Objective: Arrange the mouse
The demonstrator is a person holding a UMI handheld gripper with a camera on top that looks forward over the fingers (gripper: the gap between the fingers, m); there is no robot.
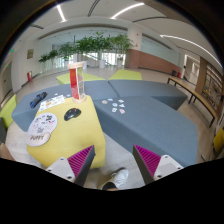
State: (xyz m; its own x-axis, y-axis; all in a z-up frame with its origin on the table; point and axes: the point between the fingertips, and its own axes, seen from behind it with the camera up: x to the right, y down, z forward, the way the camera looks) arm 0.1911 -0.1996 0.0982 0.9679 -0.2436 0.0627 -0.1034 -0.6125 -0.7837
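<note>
While approaching: the gripper (113,163) hung high, empty.
Fingers: spread apart.
Mouse (72,114): ahead-left on yellow table (85,135), axis unclear.

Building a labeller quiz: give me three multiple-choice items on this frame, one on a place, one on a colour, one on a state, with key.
1. Where is the black mouse?
A. on the yellow table
B. on the grey seat
C. on the floor

2. What colour are the pads on the tongs?
A. green
B. magenta
C. white

3. What state are the tongs in?
A. shut on the mouse
B. shut on a cup
C. open, holding nothing

Key: 1 A, the mouse lies on the yellow table, beyond the left finger. 2 B, both inner faces show magenta. 3 C, a wide gap separates the fingers, with only floor and a shoe showing between them.
</note>
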